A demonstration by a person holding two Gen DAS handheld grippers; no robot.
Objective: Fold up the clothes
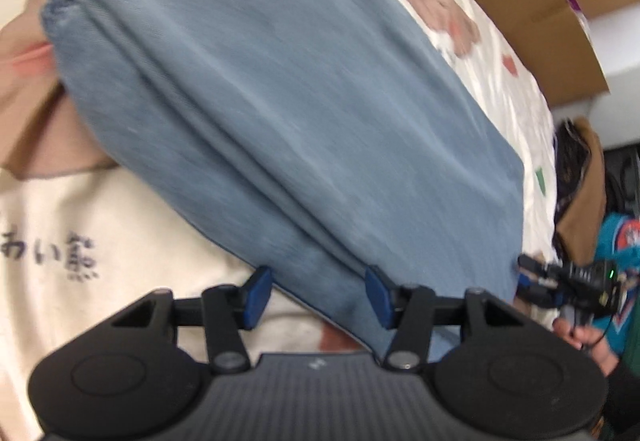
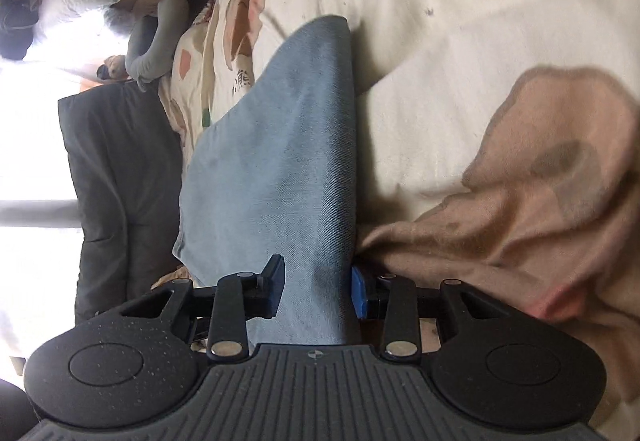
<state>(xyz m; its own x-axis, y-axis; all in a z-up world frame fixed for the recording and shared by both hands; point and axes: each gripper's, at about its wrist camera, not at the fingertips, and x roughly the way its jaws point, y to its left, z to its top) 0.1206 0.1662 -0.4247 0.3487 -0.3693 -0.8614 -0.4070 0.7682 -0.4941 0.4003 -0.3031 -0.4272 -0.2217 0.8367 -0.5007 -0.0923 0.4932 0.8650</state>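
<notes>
Looking through the left wrist camera first, I see my left claw (image 1: 317, 297) standing partly open over the near edge of the blue garment (image 1: 280, 113), its blue pads clear of the cloth on both sides, so it holds nothing. The garment lies in long soft folds across the cream printed bedspread (image 1: 80, 225), with a cardboard box (image 1: 532, 1) beyond the far edge of the bed. At the lower right of that view I can make out my right hand (image 1: 592, 341) with the other device. Through the right wrist camera, my right claw (image 2: 318, 295) is closed partway on a thick bunched fold of the same garment, which runs between both pads and away over the bedspread toward a dark cushion (image 2: 120, 181) on the left. I judge the fold is in progress with one end free. The risk I see is the loose end slumping out of line, since the cloth is soft and only one end is pinned; a sharp pull from the right could also drag the whole garment and wrinkle the layers.
</notes>
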